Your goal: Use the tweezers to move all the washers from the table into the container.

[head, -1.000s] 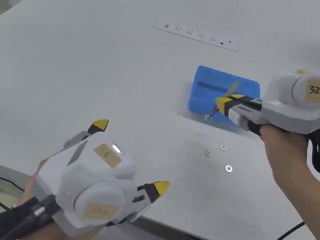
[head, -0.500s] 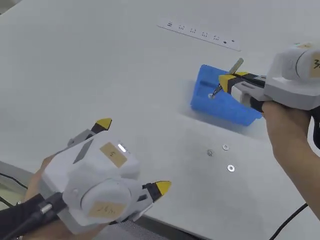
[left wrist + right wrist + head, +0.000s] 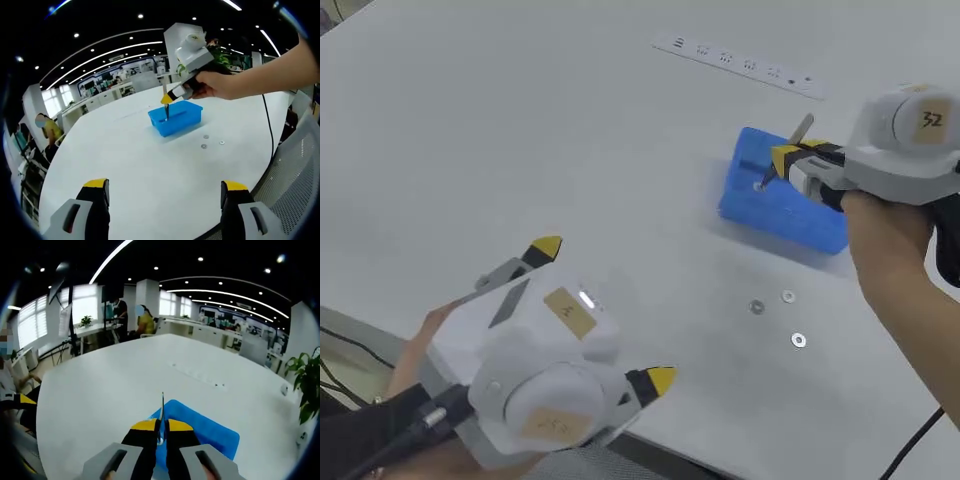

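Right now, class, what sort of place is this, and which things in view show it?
Probably an open-plan office or lab: long curved ceiling light strips, rows of white desks and a green potted plant, beyond the large white table.

Lighting is bright and even, from ceiling strips [image 3: 110, 257]. The white table [image 3: 520, 150] carries soft shadows. Gripper views bend at the edges; distant detail appears slightly blurred.

We are looking across a wide white table [image 3: 520, 120] carrying a power strip [image 3: 740, 66]; ceiling light strips [image 3: 225, 291] are glowing over an open office, windows [image 3: 82, 302] brightening one side near a white column [image 3: 146, 297].
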